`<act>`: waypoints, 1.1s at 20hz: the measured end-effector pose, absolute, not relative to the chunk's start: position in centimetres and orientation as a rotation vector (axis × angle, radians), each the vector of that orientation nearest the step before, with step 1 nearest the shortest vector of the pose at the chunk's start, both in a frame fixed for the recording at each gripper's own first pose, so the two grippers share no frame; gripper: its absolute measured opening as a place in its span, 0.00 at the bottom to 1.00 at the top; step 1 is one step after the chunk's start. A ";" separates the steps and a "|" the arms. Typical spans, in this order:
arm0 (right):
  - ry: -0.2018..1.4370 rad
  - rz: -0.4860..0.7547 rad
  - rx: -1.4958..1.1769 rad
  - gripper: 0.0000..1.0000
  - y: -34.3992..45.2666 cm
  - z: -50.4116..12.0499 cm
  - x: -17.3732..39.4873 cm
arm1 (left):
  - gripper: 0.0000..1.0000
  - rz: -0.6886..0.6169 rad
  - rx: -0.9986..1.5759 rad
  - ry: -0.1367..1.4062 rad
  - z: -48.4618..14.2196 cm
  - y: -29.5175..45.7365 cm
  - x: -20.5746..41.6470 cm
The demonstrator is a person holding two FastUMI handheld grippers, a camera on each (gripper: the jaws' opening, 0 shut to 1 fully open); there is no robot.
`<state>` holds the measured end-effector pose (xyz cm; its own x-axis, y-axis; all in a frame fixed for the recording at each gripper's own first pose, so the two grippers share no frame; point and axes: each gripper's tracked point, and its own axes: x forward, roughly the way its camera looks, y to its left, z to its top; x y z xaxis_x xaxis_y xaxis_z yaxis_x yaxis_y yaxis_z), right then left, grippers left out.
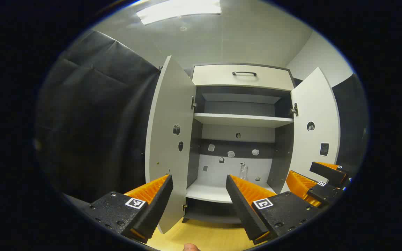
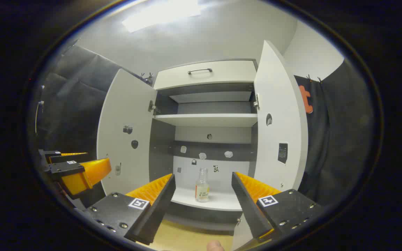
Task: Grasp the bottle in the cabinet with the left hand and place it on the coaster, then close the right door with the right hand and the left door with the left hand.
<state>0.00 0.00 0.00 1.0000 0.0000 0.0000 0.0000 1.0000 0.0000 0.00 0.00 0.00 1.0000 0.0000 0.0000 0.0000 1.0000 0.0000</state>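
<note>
A small clear glass bottle with a pale label stands upright on the cabinet's bottom shelf; in the left gripper view the bottle is partly hidden behind a finger. Both cabinet doors hang wide open: the left door and the right door, also seen as left door and right door. My left gripper is open in front of the cabinet, well short of the bottle. My right gripper is open too, empty, and it appears as the right gripper beside the right door.
A drawer with a dark handle tops the cabinet, with an empty upper shelf below it. Small stickers dot the cabinet's back wall and doors. A pale wooden surface lies under the grippers. Black cloth hangs on both sides.
</note>
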 end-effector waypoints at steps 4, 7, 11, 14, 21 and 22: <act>0.003 -0.002 0.005 0.98 -0.3 -0.2 0.3 | 0.96 0.000 -0.002 0.000 -0.1 -0.2 0.3; 0.000 -0.003 -0.002 0.98 -0.5 -0.3 0.4 | 0.96 0.000 -0.001 -0.004 0.0 -0.3 0.5; -0.002 -0.007 0.003 0.98 -0.8 -0.4 0.7 | 0.96 -0.002 0.004 -0.007 0.0 -0.5 0.7; -0.002 -0.013 0.004 0.98 -1.0 -0.4 0.9 | 0.96 -0.008 0.008 -0.004 -0.1 -0.8 1.0; 0.002 -0.029 -0.003 0.98 -1.7 -0.7 1.0 | 0.96 -0.025 0.007 -0.004 -0.1 -1.4 1.4; 0.004 -0.032 -0.004 0.98 -1.8 -0.7 1.0 | 0.96 -0.026 0.008 -0.003 -0.2 -1.5 1.4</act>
